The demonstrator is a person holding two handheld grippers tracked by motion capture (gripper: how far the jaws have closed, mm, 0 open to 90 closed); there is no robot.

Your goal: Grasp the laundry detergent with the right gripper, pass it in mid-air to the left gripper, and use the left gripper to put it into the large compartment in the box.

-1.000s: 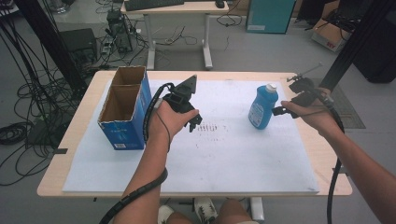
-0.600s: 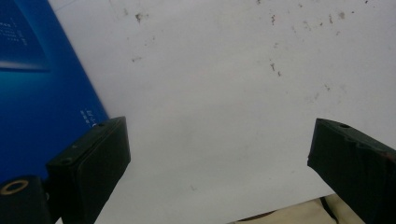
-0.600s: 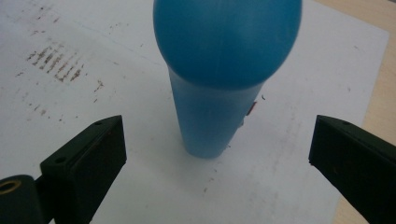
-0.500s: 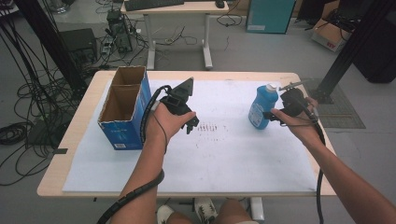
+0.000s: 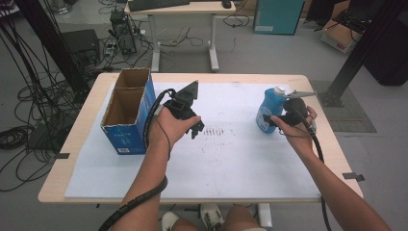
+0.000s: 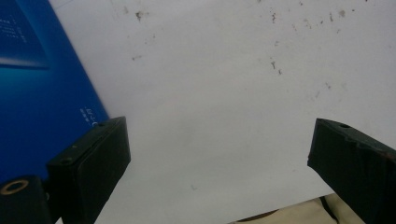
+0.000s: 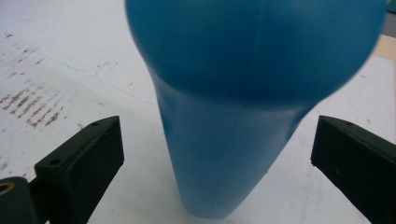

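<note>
The right gripper [image 7: 217,163] stands with its two black fingers [image 7: 81,158] spread wide, one on each side of the upright blue plastic bottle with a pale cap [image 7: 243,112]. In the right gripper view the bottle's narrow lower body rises between the fingers, with clear gaps of white sheet on both sides, so neither pad touches it; the bottle's broad upper part bulges above the fingertips, blurred by closeness. The bottle's base sits on the white paper sheet [image 7: 60,60] covering the wooden table, just ahead of the fingers. From the high view the right gripper [image 5: 284,118] is level with the bottle [image 5: 269,111], pressed up close beside it, with the person's right hand [image 5: 296,130] wrapped around the grip.

The left gripper [image 6: 219,163] also has its fingers [image 6: 91,163] released and far apart, holding nothing and touching nothing. Between them lies bare white sheet with faint dark specks. Beyond and beside one finger stands the blue wall of an open-topped blue cardboard box [image 6: 37,93], near that finger but apart from it. In the high view the left gripper [image 5: 185,103] hovers above the sheet, just beside the box [image 5: 126,126], held in the person's left hand [image 5: 173,127], well apart from the bottle and the right gripper
</note>
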